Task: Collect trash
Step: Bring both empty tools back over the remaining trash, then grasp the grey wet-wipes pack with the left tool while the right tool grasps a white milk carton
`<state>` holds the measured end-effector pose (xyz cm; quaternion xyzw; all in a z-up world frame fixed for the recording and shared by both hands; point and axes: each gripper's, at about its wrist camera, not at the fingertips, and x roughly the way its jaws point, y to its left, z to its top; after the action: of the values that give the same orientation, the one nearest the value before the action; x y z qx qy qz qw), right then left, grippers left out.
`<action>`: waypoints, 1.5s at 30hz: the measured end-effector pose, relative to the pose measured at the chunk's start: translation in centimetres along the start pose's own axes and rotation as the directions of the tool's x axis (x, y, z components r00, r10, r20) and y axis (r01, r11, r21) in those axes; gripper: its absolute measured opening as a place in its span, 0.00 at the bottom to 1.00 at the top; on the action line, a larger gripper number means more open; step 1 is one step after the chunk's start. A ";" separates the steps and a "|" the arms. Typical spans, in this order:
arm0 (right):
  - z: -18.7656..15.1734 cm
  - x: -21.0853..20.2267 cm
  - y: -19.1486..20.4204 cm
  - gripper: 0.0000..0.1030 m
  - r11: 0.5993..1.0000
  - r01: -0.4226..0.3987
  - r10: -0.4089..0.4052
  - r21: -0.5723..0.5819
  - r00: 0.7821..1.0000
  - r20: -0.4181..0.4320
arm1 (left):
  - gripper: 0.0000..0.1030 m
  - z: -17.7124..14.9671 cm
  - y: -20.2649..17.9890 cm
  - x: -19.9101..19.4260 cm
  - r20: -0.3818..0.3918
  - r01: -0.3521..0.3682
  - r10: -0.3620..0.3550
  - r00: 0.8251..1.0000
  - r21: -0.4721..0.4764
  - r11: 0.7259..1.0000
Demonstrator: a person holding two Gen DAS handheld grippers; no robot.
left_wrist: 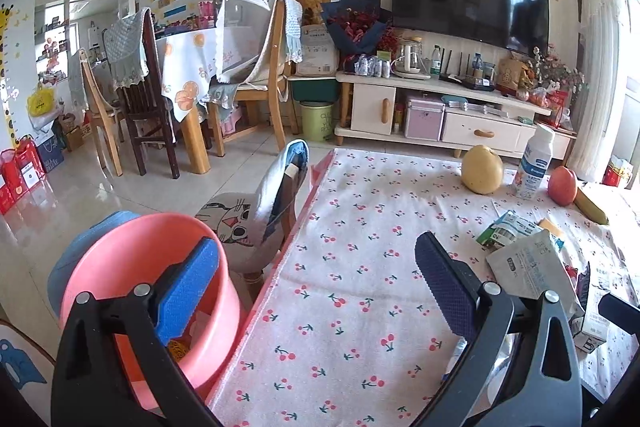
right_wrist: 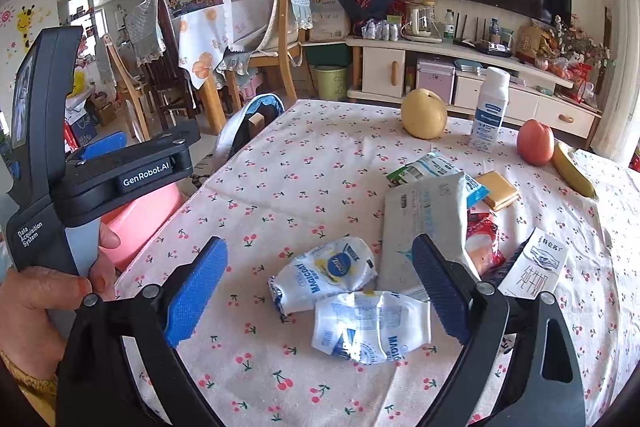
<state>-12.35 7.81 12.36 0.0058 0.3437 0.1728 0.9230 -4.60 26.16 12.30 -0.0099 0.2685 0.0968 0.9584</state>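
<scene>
Cherry-print cloth covers the table [right_wrist: 304, 163], with a living room, television and dining chairs filling the upper part of both views. In the right wrist view, the right gripper [right_wrist: 320, 291] hangs spread wide over two crumpled white wrappers [right_wrist: 328, 275] at lower centre; more packets [right_wrist: 424, 211] lie piled just right of them. A pear [right_wrist: 424, 113], bottle [right_wrist: 490, 109], apple [right_wrist: 535, 142] and banana [right_wrist: 572, 171] stand toward the upper right. At far left, a hand [right_wrist: 44, 303] grips the left tool. In the left wrist view, the left gripper [left_wrist: 316, 291] is also spread, empty, one finger above a pink bucket [left_wrist: 132, 267] at lower left beside the table edge.
</scene>
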 end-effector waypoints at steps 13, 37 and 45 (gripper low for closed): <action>-1.3 -1.8 -6.3 0.90 0.995 0.024 -0.025 0.094 1.000 0.010 | 0.96 -0.4 -6.4 -0.2 -0.017 0.034 -0.032 0.999 0.112 0.993; -3.2 -0.9 -21.3 0.90 0.908 0.118 -0.080 0.401 0.991 -0.110 | 0.96 -1.2 -14.3 2.8 -0.279 0.504 -0.500 0.820 -0.062 0.861; -2.9 0.9 -21.1 0.90 0.911 0.085 -0.033 0.405 0.990 -0.135 | 0.96 -2.5 -16.2 7.9 -0.400 0.497 -0.563 0.723 -0.264 0.827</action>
<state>-6.95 -12.05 6.87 0.1777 0.4294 0.0691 0.8828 3.81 11.49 5.54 -0.1753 0.4667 -0.1685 0.8503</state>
